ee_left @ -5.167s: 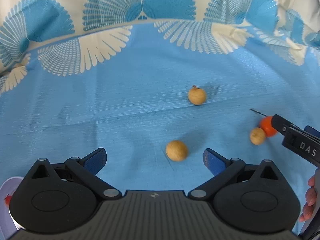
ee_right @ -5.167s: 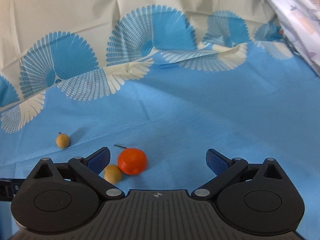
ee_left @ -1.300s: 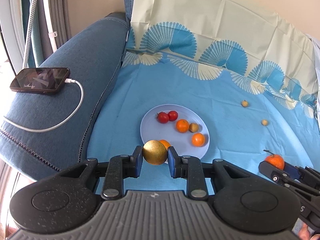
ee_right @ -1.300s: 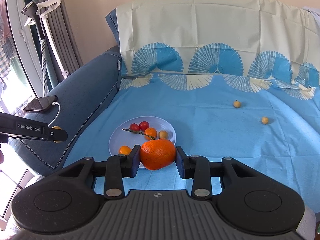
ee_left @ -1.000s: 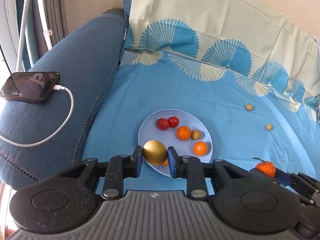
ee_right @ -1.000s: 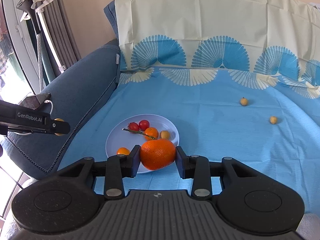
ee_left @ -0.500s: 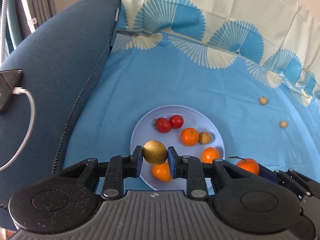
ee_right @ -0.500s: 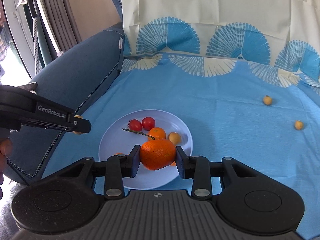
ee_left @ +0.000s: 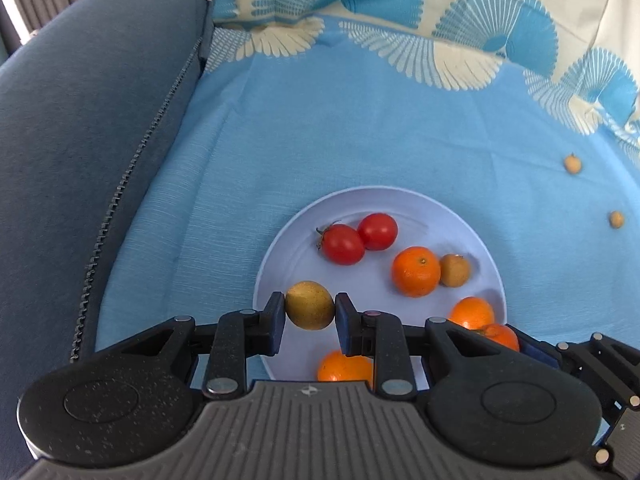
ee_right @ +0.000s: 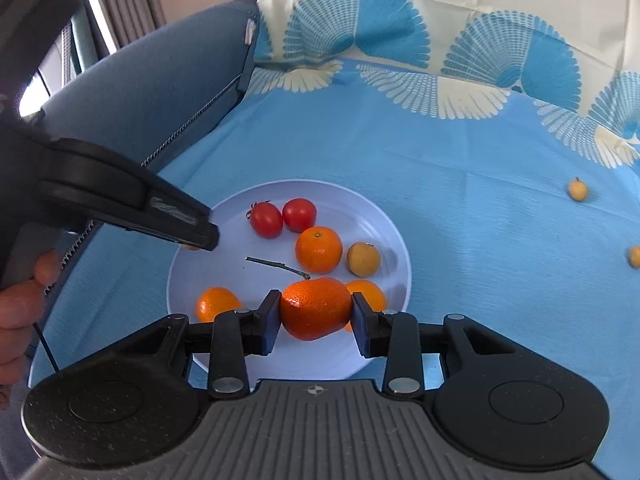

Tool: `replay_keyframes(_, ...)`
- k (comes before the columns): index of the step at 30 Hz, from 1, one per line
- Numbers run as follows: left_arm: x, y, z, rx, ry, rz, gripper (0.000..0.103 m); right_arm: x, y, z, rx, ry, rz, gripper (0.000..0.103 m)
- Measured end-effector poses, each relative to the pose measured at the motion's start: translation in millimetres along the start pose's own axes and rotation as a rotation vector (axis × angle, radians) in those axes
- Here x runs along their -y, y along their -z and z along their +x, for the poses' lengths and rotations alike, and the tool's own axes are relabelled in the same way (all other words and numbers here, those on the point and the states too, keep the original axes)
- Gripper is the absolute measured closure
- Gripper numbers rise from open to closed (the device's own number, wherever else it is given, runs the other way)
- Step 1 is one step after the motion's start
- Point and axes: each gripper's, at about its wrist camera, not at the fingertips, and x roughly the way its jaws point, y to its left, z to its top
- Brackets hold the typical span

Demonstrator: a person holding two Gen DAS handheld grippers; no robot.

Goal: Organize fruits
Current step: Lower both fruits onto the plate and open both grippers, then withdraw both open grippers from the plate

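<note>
My left gripper (ee_left: 310,312) hangs over the near left rim of the pale plate (ee_left: 360,204) with a brown longan (ee_left: 310,305) between its pads. Its jaws are opening, and the pads still touch the fruit. My right gripper (ee_right: 315,316) is shut on an orange mandarin (ee_right: 315,308) with a thin stem, above the plate's (ee_right: 360,208) near side. On the plate lie two red tomatoes (ee_left: 360,238), three small mandarins (ee_left: 415,271) and one longan (ee_left: 454,270). In the right wrist view the left gripper (ee_right: 200,236) reaches over the plate's left rim.
Two loose longans (ee_left: 573,164) (ee_left: 616,219) lie on the blue cloth to the right of the plate. A dark blue sofa arm (ee_left: 80,160) rises along the left. A person's hand (ee_right: 20,312) holds the left gripper. Patterned cloth covers the backrest behind.
Both grippers have come down and closer to the plate, each with its fruit. The phone on the sofa arm has left the left wrist view.
</note>
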Motion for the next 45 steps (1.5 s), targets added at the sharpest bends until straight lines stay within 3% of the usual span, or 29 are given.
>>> replay_keyframes(1,-0.4,-1.2,1.5,-0.011,0.018,0.004,0.059,-0.8,-1.2,2.1,-0.005,-0.006,-0.009,0.064)
replay_keyframes(2,-1.1,-2.6,1.1,-0.025,0.036,-0.003,0.027,-1.6,-2.9,3.9,-0.01,-0.015,-0.017,0.063)
replay_keyframes(3,-3.9,-3.0,-2.6,-0.02,0.048,-0.024,0.004,-1.8,-4.9,4.4,-0.012,-0.023,-0.019,0.063)
replay_keyframes(4,-8.3,-0.9,-11.0,0.022,0.054,-0.054,0.001,-1.6,-7.6,3.0,-0.006,-0.029,-0.017,0.053)
replay_keyframes(7,-13.9,5.6,-35.0,0.076,0.033,-0.05,0.001,-0.5,-11.9,-11.6,0.033,-0.028,-0.012,0.022)
replay_keyframes(13,-31.5,46.7,-78.8,0.05,-0.081,-0.099,0.0,8.1,2.3,-59.6,0.025,-0.006,0.045,0.01)
replay_keyframes(18,-34.3,91.7,-112.1,0.034,-0.151,-0.104,0.0,1.5,26.5,-105.6,0.042,0.029,0.108,0.005)
replay_keyframes(23,-33.2,116.6,-144.8,0.068,-0.122,-0.119,0.0,-13.0,43.8,-148.4,0.118,0.035,0.117,0.003)
replay_keyframes(30,-21.2,136.6,-191.5,0.185,-0.124,-0.102,0.0,-25.2,60.9,-197.0,0.208,0.049,0.092,0.001)
replay_keyframes(45,-3.4,156.9,-229.2,0.269,-0.114,-0.072,0.0,-25.5,88.5,-248.9,0.315,0.076,0.099,0.001)
